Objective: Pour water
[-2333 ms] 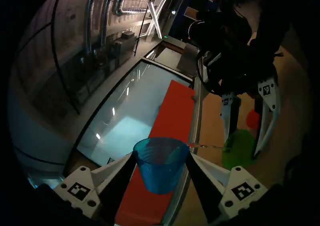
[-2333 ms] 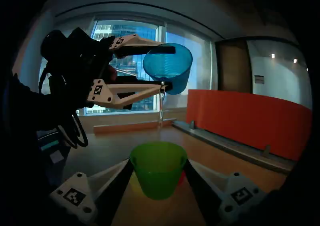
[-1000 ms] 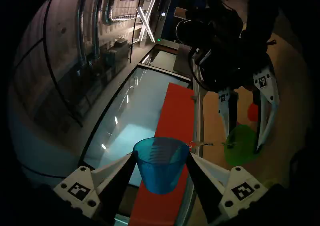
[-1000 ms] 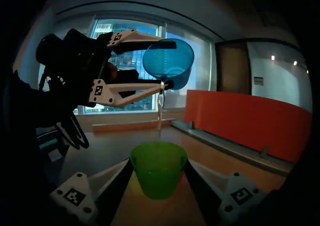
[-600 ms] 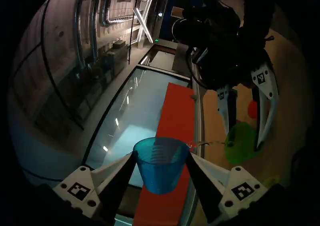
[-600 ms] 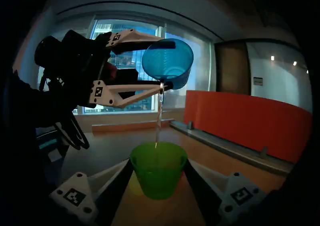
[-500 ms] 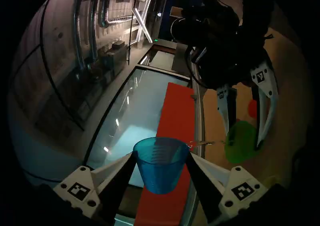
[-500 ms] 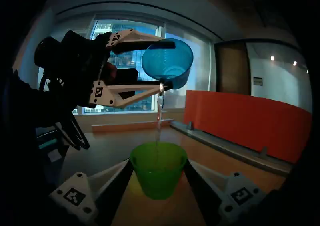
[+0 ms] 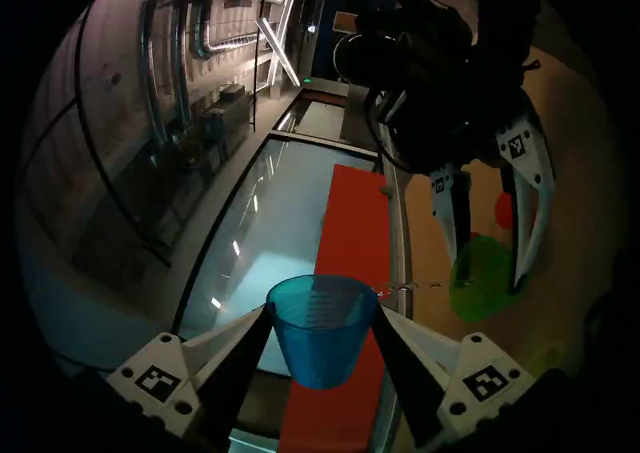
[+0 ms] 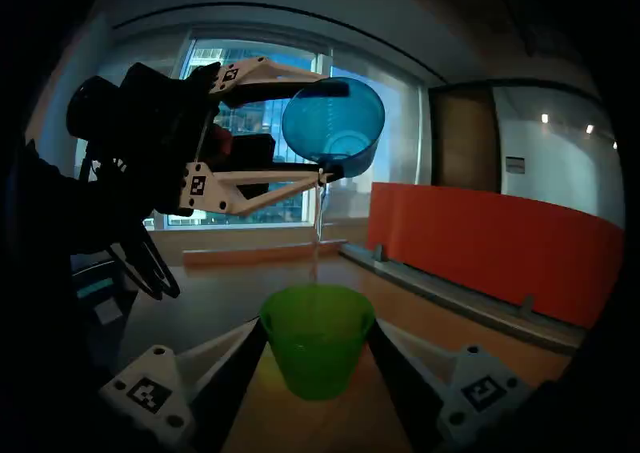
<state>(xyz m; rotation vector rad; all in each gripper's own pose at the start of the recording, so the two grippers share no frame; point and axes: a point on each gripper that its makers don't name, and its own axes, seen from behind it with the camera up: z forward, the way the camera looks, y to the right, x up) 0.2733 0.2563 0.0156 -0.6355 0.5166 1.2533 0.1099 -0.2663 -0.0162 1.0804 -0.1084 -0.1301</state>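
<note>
The blue cup [image 10: 332,129] is being gripped by the left tongs [image 10: 344,129], w/ one finger pressing on each side. It is being held up high & tipped over, w/ its mouth turned sideways & down. A thin stream of water [image 10: 315,245] is being poured from its low rim, straight down to the green cup [image 10: 318,349]. The green cup is being squeezed by the right tongs [image 10: 318,325], one finger on each side, & is being kept upright right under the blue cup. It is being held low over the tabletop [image 10: 224,301], well away from the far edge by the window [image 10: 400,125] & nearer the side edge where the orange panel [image 10: 496,245] is standing. Whether its bottom is touching the tabletop can't be told. In the left gripper view the green cup is being seen from above, b/w the two white fingers [image 9: 536,213] of the right tongs, w/ the water heading toward it.
</note>
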